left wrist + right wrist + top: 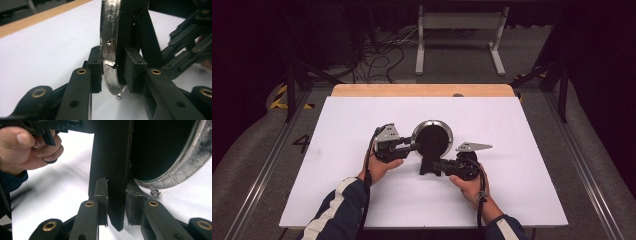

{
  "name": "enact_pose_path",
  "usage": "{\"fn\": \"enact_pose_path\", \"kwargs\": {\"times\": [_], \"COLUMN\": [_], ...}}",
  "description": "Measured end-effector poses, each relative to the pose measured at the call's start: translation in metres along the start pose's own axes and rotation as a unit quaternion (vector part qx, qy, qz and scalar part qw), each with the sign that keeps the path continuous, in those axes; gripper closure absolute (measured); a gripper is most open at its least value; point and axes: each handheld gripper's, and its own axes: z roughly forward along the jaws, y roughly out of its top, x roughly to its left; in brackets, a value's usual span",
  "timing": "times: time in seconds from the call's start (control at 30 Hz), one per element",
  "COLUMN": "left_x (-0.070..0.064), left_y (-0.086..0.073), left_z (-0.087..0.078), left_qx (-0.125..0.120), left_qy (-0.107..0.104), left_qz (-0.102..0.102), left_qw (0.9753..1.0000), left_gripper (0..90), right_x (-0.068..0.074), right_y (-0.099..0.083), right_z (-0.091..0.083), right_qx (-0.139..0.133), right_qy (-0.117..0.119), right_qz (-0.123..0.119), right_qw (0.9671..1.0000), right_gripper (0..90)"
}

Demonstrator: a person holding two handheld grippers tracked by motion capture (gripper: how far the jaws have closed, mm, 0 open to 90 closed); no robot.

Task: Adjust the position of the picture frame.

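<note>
- Grippers at work mid-table: my left gripper [412,146] is closed on the silver rim of a round, black-backed metal-framed mirror [432,138], pads [96,66] either side.
- My right gripper [438,165] clamps the mirror's black flat stand [111,170] near its foot.
- Mirror stands upright on the white table [512,150]; both grips look secured, adjusting or moving it remains.
</note>
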Motion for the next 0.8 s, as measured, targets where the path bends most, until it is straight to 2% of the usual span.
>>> {"fn": "enact_pose_path", "kwargs": {"times": [0.03,0.23,0.3,0.4,0.57,0.63,0.8], "left_x": [0.0004,0.0064,0.0082,0.0080,0.0048,0.0027,0.0013], "left_y": [-0.0004,-0.0037,-0.0034,-0.0037,-0.0058,-0.0067,-0.0075], "left_z": [0.0011,0.0006,0.0018,0.0018,0.0024,0.0030,0.0037], "left_qx": [0.003,-0.001,0.003,0.016,0.014,0.022,0.027], "left_qy": [-0.014,-0.045,-0.055,-0.054,-0.048,-0.041,-0.040], "left_qz": [0.003,-0.011,-0.009,0.005,0.007,0.012,0.016], "left_qw": [0.9999,0.9989,0.9984,0.9984,0.9987,0.9989,0.9987], "left_gripper": [69.2,68.2,69.2,71.2,71.5,71.3,70.2], "right_x": [-0.0001,0.0013,0.0025,0.0025,0.0037,0.0038,0.0049], "right_y": [-0.0008,-0.0021,-0.0024,-0.0028,-0.0037,-0.0037,-0.0030], "right_z": [0.0002,0.0014,0.0020,0.0021,0.0013,0.0010,0.0021], "right_qx": [0.001,0.002,0.003,0.004,0.004,0.005,0.011], "right_qy": [0.001,-0.004,-0.006,-0.008,-0.010,-0.010,-0.010], "right_qz": [0.000,-0.008,-0.012,-0.020,-0.029,-0.032,-0.040], "right_qw": [1.0000,1.0000,0.9999,0.9998,0.9995,0.9994,0.9991], "right_gripper": [75.0,75.0,75.2,75.0,74.9,74.9,75.2]}}
